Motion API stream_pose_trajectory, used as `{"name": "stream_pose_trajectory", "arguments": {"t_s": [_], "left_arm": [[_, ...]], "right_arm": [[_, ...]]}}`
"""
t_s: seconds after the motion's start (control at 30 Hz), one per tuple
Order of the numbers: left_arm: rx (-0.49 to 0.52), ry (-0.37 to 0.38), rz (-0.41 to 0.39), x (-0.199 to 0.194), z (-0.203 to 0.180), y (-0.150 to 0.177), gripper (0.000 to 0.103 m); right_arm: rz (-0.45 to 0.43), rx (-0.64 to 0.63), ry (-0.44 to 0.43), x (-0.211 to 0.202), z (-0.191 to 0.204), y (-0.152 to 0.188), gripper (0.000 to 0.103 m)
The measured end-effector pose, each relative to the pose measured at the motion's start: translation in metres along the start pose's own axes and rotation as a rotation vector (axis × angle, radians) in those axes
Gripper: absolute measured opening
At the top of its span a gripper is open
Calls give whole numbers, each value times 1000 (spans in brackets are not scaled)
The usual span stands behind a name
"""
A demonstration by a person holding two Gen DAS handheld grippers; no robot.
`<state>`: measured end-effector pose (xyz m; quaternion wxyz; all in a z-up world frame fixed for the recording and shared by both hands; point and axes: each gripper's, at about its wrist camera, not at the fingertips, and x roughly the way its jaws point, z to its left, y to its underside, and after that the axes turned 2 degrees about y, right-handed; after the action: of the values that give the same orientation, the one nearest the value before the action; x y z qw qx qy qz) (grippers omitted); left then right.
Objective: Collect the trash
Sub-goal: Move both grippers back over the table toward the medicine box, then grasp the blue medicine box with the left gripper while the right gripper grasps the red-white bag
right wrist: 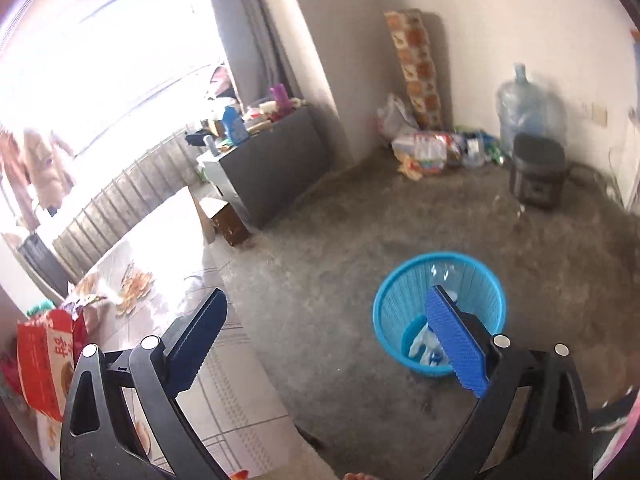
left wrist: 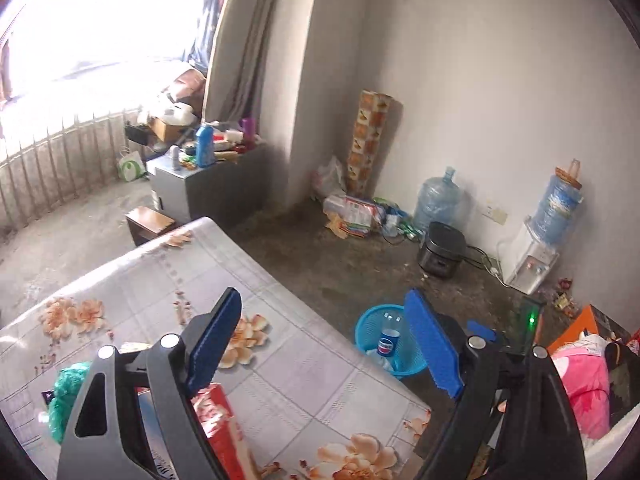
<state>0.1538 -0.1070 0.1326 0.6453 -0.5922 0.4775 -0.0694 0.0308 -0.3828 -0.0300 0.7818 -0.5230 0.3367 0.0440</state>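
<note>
A blue plastic waste basket (left wrist: 370, 328) stands on the floor by the table's right edge, with an empty Pepsi bottle (left wrist: 389, 342) inside. It also shows in the right wrist view (right wrist: 400, 304), with the bottle (right wrist: 424, 350) lying at its bottom. My left gripper (left wrist: 324, 340) is open and empty above the table's right side. My right gripper (right wrist: 324, 344) is open and empty, above the floor just left of the basket. A red carton (left wrist: 222, 428) stands on the table under the left gripper's left finger; it also shows in the right wrist view (right wrist: 44, 364).
The table (left wrist: 280, 360) has a floral cloth. A green netted thing (left wrist: 66, 396) lies at its left. On the floor are a rice cooker (left wrist: 442, 250), a water jug (left wrist: 438, 200), a dispenser (left wrist: 532, 260) and a litter pile (left wrist: 356, 212). A grey cabinet (left wrist: 192, 184) stands beyond.
</note>
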Motion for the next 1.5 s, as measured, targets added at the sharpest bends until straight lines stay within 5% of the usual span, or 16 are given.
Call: {"name": "stream_pose_trajectory", "arguments": {"t_s": [0.37,0.67,0.9,1.17,1.5], "left_arm": [[-159,-109,-40,-51,66,53,82],[-250,-151,-31,-74,105,88,81],[-256,-206,-15,-86,117,123,66],[-289,-202,57,-79,132,159,33],[-373,-197,95,-73,153,180,19]], "right_arm": [[-34,-175,-153,-15,77,-9,95],[68,-154,-285,-28,123,-15,85],[213,-131,-413,-30,164,-6,76],[300,-171,-491,-35,213,11,74],[309,-409,-443,-43,280,52,91]]}}
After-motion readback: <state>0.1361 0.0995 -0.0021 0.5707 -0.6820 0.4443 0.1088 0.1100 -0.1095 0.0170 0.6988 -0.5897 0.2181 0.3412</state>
